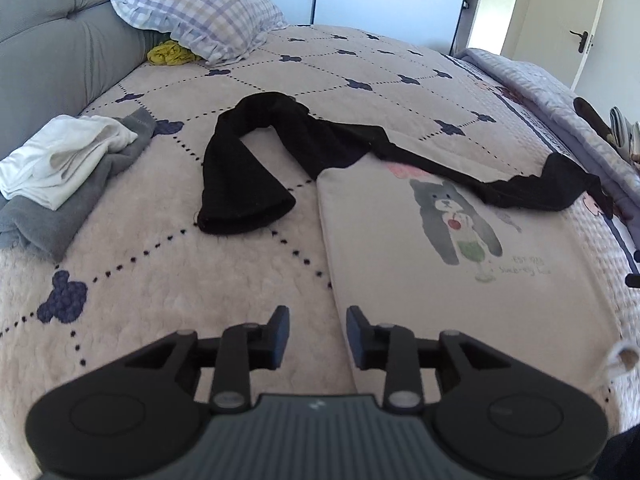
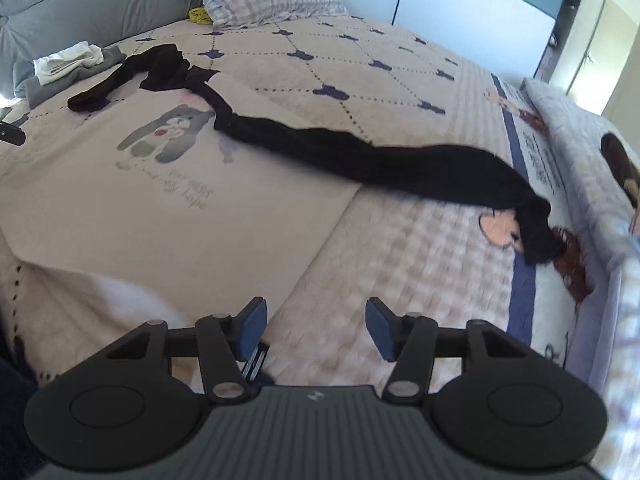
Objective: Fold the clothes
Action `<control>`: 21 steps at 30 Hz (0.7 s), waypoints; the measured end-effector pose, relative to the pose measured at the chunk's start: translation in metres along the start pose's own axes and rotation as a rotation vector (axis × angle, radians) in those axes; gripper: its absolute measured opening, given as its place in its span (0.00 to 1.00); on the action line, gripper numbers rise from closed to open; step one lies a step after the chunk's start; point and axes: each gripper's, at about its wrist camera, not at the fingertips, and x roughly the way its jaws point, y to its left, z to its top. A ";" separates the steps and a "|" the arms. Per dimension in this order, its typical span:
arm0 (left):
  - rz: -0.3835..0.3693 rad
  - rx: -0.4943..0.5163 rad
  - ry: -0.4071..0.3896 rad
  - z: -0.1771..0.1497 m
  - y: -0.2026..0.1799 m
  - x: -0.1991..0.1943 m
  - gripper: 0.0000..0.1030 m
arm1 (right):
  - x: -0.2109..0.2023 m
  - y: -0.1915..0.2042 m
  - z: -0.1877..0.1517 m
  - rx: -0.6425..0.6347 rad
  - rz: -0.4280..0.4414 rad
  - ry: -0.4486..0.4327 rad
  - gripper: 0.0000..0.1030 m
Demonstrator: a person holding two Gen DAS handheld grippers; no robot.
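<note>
Both claws hang released over the bed with nothing between their pads: the left claw [image 1: 317, 334] above the near edge of a cream shirt [image 1: 460, 280] printed with a grey bear, the right claw [image 2: 316, 326] beside that shirt's corner. The shirt lies flat on a quilted bedspread [image 1: 168, 280] with dotted diamonds. Black tights [image 2: 360, 156] trail across the shirt's far edge. Further left sits a white-and-grey pile of clothes [image 1: 60, 164]; a checked pillow [image 1: 200, 12] leans on the grey headboard [image 1: 52, 32]
</note>
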 end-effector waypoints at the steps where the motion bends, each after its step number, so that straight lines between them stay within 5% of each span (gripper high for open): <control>1: 0.009 -0.013 -0.005 0.006 0.004 0.005 0.36 | 0.000 -0.003 0.008 -0.007 0.013 -0.024 0.56; 5: 0.093 -0.010 -0.016 0.029 0.011 0.033 0.42 | 0.008 -0.012 0.039 0.006 0.052 -0.098 0.57; 10: 0.201 0.130 -0.040 0.056 -0.006 0.080 0.45 | 0.072 0.030 0.057 -0.285 -0.069 -0.066 0.47; 14: 0.384 0.206 -0.041 0.073 -0.003 0.123 0.44 | 0.118 0.047 0.075 -0.390 -0.098 -0.090 0.34; 15: 0.384 0.194 -0.045 0.077 0.003 0.124 0.40 | 0.130 0.050 0.079 -0.423 -0.114 -0.071 0.24; 16: 0.379 0.179 -0.050 0.081 0.008 0.125 0.21 | 0.142 0.053 0.083 -0.455 -0.128 -0.048 0.08; 17: 0.375 0.165 -0.055 0.085 0.014 0.126 0.13 | 0.148 0.048 0.088 -0.442 -0.120 -0.043 0.04; 21: 0.502 0.180 -0.103 0.108 0.036 0.119 0.10 | 0.156 0.007 0.117 -0.251 -0.075 -0.069 0.03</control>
